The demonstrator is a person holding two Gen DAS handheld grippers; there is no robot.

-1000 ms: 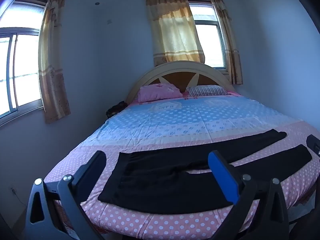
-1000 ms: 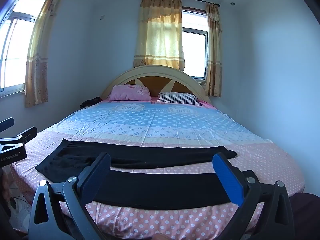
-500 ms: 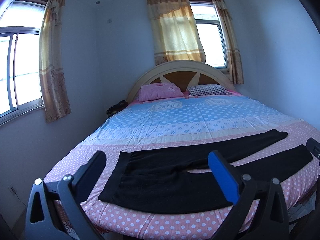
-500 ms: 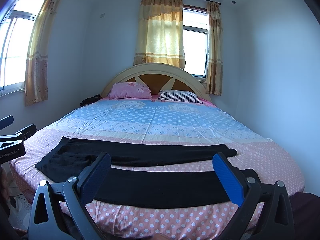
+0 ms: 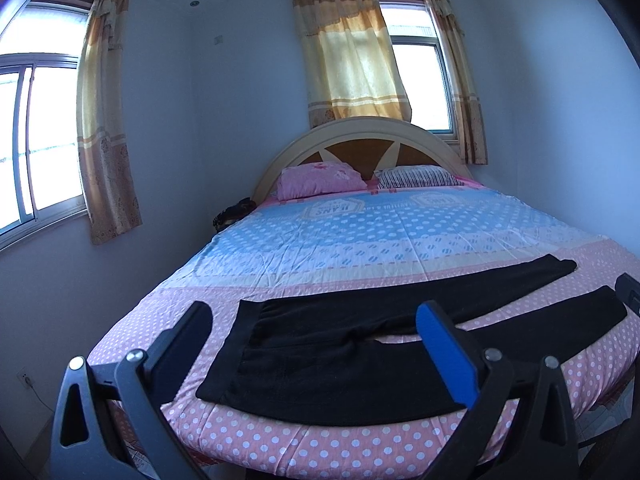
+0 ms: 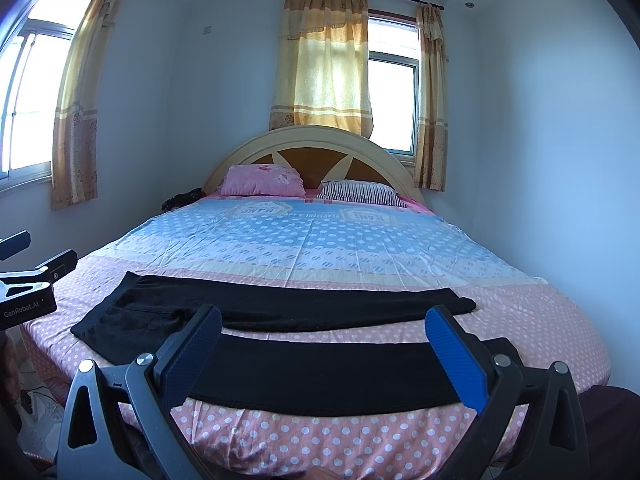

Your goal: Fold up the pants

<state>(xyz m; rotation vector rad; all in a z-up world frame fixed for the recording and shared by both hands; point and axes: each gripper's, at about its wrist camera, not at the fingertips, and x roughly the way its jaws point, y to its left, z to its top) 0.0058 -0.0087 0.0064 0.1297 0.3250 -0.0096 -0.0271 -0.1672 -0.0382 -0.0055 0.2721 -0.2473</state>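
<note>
— Bright in here, isn't it? Daylight through the far window (image 6: 394,106) and another on the left wall (image 5: 38,142).

— Yellow curtains (image 6: 324,60) half drawn, pale walls (image 6: 540,128). The bed (image 6: 320,240) fills the room, with an arched headboard (image 6: 312,148) and two pillows, pink (image 6: 262,180) and striped (image 6: 360,192).
</note>
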